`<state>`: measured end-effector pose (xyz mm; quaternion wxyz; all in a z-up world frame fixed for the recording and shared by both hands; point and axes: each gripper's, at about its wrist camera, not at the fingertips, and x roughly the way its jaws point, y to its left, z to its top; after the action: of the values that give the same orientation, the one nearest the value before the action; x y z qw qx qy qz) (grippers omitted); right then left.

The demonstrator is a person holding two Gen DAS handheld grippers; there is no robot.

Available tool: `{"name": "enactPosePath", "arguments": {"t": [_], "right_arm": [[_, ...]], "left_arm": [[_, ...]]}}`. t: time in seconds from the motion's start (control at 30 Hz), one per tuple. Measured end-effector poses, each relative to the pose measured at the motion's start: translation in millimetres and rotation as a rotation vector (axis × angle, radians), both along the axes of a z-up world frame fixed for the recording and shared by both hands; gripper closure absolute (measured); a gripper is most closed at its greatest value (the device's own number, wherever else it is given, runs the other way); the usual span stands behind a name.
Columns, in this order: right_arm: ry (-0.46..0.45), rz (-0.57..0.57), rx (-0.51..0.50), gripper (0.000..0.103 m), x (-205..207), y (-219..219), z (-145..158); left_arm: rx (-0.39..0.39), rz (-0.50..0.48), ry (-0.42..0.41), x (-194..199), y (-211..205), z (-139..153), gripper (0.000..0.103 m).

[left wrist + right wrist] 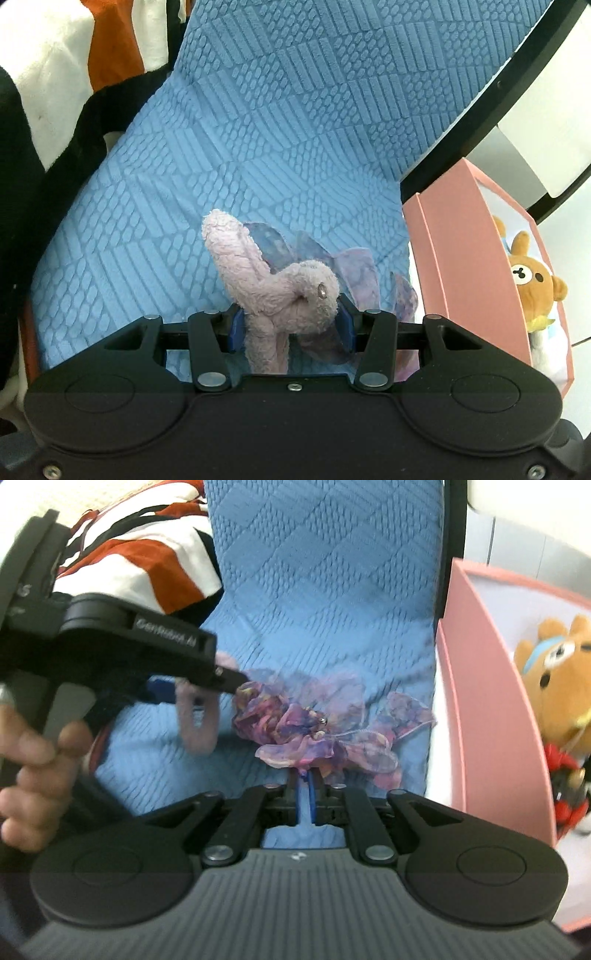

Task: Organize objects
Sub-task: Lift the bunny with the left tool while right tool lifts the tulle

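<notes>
A blue quilted bedcover [295,129] is spread ahead; a lilac plush toy [280,291] is clamped by the left gripper [290,323], while the right gripper [304,797] is seen barely parted, a pink box [476,701] at its right.

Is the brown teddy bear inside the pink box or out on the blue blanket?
Inside. The brown teddy bear sits behind the pink box wall in both wrist views, off the blue blanket.

Plush toy [280,291] lies on bedspread [258,129], box [476,273] to its right.
</notes>
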<state>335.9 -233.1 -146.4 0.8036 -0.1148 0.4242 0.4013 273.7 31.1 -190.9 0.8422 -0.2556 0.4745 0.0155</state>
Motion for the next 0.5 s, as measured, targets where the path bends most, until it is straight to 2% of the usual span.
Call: {"name": "enactPosePath", "arguments": {"t": [0.07, 0.1, 0.13, 0.3, 0.5], "right_arm": [[0.025, 0.013, 0.021, 0.04, -1, -1, 1], [0.038, 0.018, 0.046, 0.033, 0, -2, 2], [0.044, 0.013, 0.068, 0.03, 2, -1, 2], [0.063, -0.023, 0.08, 0.03, 13, 12, -7], [-0.044, 0.021, -0.026, 0.029, 13, 48, -29]], "left_arm": [[-0.002, 0.004, 0.0, 1, 1, 0, 0.058], [0.001, 0.005, 0.001, 2, 2, 0, 0.058], [0.008, 0.006, 0.003, 3, 2, 0, 0.058], [0.026, 0.003, 0.019, 5, 3, -3, 0.058], [0.063, -0.006, 0.043, 10, 2, -6, 0.058]]}}
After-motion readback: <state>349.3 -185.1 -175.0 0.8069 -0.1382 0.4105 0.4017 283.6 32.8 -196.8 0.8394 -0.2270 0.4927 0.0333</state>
